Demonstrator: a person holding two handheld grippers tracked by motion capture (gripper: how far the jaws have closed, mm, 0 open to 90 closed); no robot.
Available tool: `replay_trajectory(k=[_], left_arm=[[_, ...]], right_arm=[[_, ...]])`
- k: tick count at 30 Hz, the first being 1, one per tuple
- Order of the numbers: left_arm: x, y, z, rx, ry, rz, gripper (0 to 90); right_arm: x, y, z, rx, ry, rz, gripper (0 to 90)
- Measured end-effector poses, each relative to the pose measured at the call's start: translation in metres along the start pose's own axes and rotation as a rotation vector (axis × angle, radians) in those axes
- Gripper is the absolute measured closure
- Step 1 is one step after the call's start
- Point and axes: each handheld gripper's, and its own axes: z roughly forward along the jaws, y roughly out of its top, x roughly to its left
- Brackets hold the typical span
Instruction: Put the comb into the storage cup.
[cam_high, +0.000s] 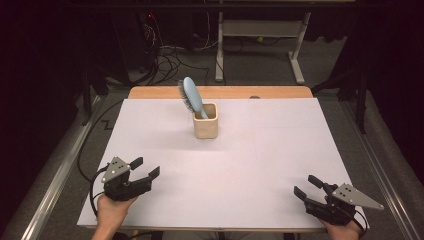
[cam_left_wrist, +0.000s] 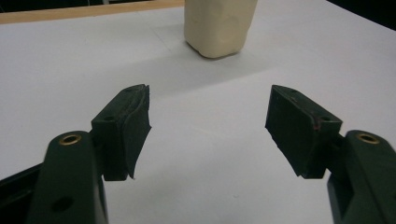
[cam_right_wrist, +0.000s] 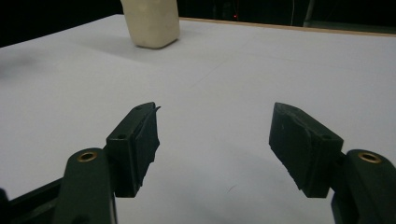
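Note:
A cream square cup (cam_high: 206, 121) stands upright on the white table top (cam_high: 260, 165), toward its far middle. A light blue hairbrush (cam_high: 192, 97) rests in the cup, handle down, head leaning up and to the left. My left gripper (cam_high: 145, 168) sits low at the near left of the table, open, nothing between its jaws. In the left gripper view the cup (cam_left_wrist: 219, 25) is ahead past the open left gripper (cam_left_wrist: 209, 109). My right gripper (cam_high: 307, 186) is at the near right, open and empty. The right gripper view shows the cup (cam_right_wrist: 150, 23) far ahead on the left beyond the right gripper (cam_right_wrist: 215, 128).
A strip of wooden table edge (cam_high: 235, 92) shows along the far side of the white sheet. Behind it on the floor are cables (cam_high: 167, 60) and a white desk frame (cam_high: 260, 40). Metal rails (cam_high: 57, 175) run along both sides.

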Motion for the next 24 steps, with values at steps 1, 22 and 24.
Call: replay_trajectory(k=[1, 22, 24], left_arm=[[0.0, -0.001, 0.0, 0.004, -0.001, -0.001, 31.1], [-0.006, -0.026, 0.002, 0.019, -0.022, -0.028, 30.7], [-0.006, -0.028, 0.002, 0.022, -0.023, -0.034, 30.8]], right_arm=[[0.0, 0.0, 0.0, -0.001, 0.0, 0.0, 33.5], [0.0, 0.0, -0.002, -0.003, -0.011, 0.006, 33.5], [-0.001, 0.0, -0.002, -0.003, -0.011, 0.005, 33.5]])
